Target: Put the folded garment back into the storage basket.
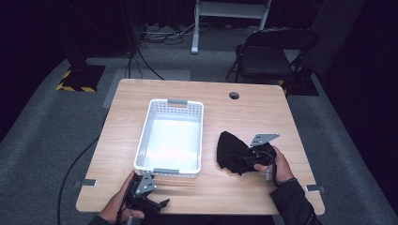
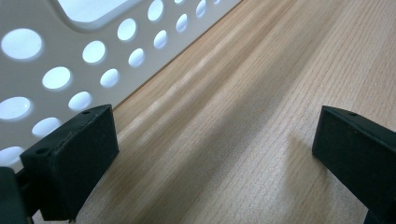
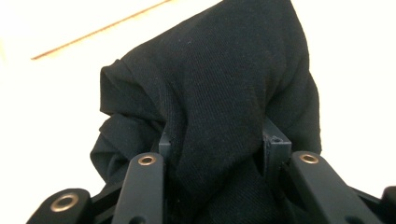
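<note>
I see the basket (image 1: 171, 136) mid-table (image 1: 253, 112), cloth (image 1: 232, 151) on the table to its right, chair (image 1: 267, 54) behind the table's far right corner.

The middle of the table (image 1: 206, 89) is being taken up by a white basket (image 1: 195, 136), whose walls are blocking any low, level pass across it. A bare strip is being left between the basket's near wall and the table's front edge, where the left gripper (image 1: 155, 202) is being held. Right of the basket, the way is being narrowed by a black cloth (image 1: 230, 150). The far corners are being left free.
</note>
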`<state>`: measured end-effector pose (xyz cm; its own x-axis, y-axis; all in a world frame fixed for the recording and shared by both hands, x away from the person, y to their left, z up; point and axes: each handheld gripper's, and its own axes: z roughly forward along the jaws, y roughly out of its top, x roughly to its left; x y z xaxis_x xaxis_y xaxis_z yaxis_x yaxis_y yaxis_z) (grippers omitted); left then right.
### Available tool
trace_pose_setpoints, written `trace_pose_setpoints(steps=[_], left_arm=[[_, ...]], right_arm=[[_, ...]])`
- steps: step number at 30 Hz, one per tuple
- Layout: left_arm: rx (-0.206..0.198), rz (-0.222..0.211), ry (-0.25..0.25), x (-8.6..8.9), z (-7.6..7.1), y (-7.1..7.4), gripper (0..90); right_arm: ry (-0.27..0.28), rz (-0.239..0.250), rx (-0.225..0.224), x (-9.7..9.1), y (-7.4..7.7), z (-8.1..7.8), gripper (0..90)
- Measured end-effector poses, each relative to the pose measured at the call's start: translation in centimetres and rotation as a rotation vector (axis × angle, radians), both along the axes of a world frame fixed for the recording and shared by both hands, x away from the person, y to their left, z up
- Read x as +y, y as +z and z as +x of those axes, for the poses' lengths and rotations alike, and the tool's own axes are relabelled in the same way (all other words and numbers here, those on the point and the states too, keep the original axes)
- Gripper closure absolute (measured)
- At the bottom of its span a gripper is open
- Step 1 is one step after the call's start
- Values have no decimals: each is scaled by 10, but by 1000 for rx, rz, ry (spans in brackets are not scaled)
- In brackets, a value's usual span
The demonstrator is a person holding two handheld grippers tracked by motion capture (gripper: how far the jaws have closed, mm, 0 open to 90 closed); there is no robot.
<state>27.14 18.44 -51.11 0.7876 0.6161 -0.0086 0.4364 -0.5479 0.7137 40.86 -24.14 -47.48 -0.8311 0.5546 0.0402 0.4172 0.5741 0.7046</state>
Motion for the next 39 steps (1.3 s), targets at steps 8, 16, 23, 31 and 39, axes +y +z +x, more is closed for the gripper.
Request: trace_pose_setpoints(steps=[8,16,23,31,39], left_arm=[[0,0,0,0,0,0,2],[0,0,0,0,0,0,2],[0,0,0,0,0,0,2],[0,0,0,0,0,0,2],[0,0,0,0,0,0,2]], right_arm=[[-3,2,-15,0,8,-5,634],[-1,11,-26,-2,14,-8,634],[-21,15,-39,-5,23,-10,634],[-36,25,-48,-6,35,-10,634],[-13,18,-75,5,53,-15,633]])
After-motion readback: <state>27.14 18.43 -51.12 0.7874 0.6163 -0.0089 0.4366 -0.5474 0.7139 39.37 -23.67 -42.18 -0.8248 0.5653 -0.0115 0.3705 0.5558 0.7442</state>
